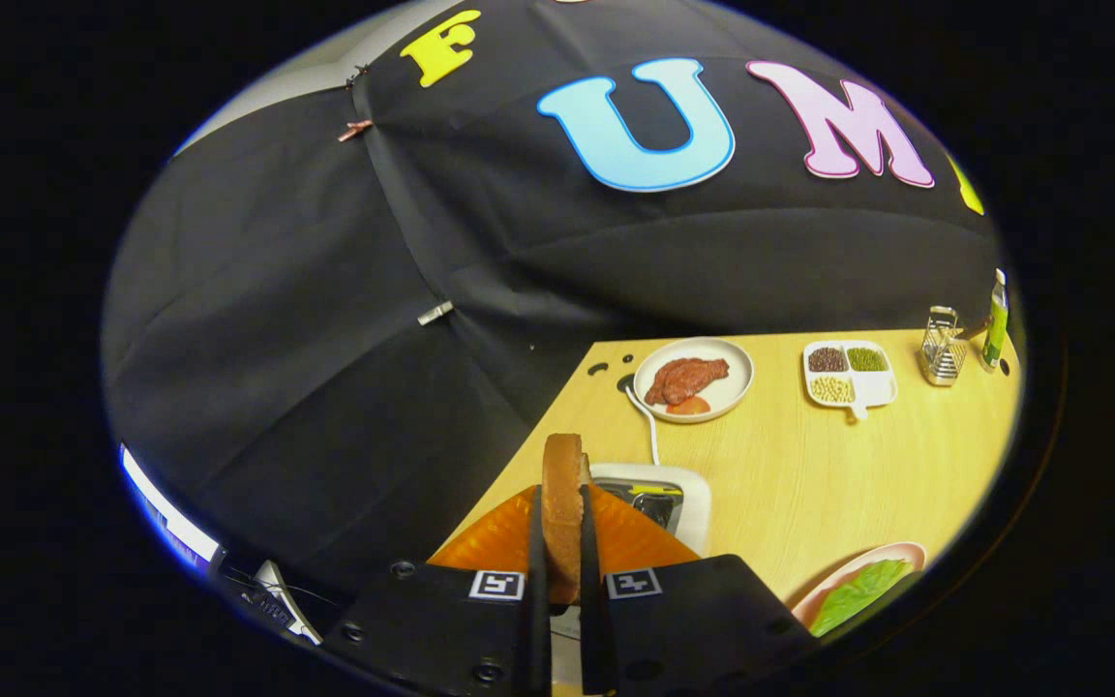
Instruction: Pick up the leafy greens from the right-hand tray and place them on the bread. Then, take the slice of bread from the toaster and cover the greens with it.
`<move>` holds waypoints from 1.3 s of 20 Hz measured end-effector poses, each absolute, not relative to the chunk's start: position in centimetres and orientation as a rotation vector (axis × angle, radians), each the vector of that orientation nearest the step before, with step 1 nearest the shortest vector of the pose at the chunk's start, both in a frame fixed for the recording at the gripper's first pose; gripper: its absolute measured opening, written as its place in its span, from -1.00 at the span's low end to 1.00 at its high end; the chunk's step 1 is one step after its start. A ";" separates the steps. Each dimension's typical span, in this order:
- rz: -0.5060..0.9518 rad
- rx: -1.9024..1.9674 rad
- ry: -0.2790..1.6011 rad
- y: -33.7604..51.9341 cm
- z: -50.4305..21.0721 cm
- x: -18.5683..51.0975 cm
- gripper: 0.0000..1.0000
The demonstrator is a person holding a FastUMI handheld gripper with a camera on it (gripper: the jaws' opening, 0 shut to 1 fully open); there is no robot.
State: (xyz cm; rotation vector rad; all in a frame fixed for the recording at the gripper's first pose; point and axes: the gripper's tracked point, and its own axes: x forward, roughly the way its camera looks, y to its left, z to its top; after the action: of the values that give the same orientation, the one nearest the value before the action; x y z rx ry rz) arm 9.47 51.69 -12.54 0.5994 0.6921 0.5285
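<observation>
My gripper [559,542] is shut on a slice of bread [562,484], which stands upright on edge between the two fingers, lifted above the table. Just beyond and below the fingers lies an orange tray [490,547], partly hidden by the gripper body. The white toaster [683,489] sits just right of the bread, its slot visible. A green leaf [858,592] rests on a pink plate [906,554] to the right of the fingers; whether bread lies under the leaf I cannot tell.
On the wooden table [809,465] farther off stand a white plate with meat and a tomato slice [693,379], a divided dish of beans [848,375], a metal grater [943,347] and a green bottle [996,319]. The toaster's white cord [649,426] runs toward the meat plate.
</observation>
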 end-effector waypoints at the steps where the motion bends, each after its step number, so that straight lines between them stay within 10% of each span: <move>1: 0.538 0.616 0.671 50.9 -11.4 9.5 -0.68; 26: 0.263 0.622 0.760 26.2 -23.0 1.3 -0.68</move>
State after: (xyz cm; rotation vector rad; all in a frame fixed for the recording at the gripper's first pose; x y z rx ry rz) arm 1.33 26.22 -22.96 0.6221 0.7600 0.2625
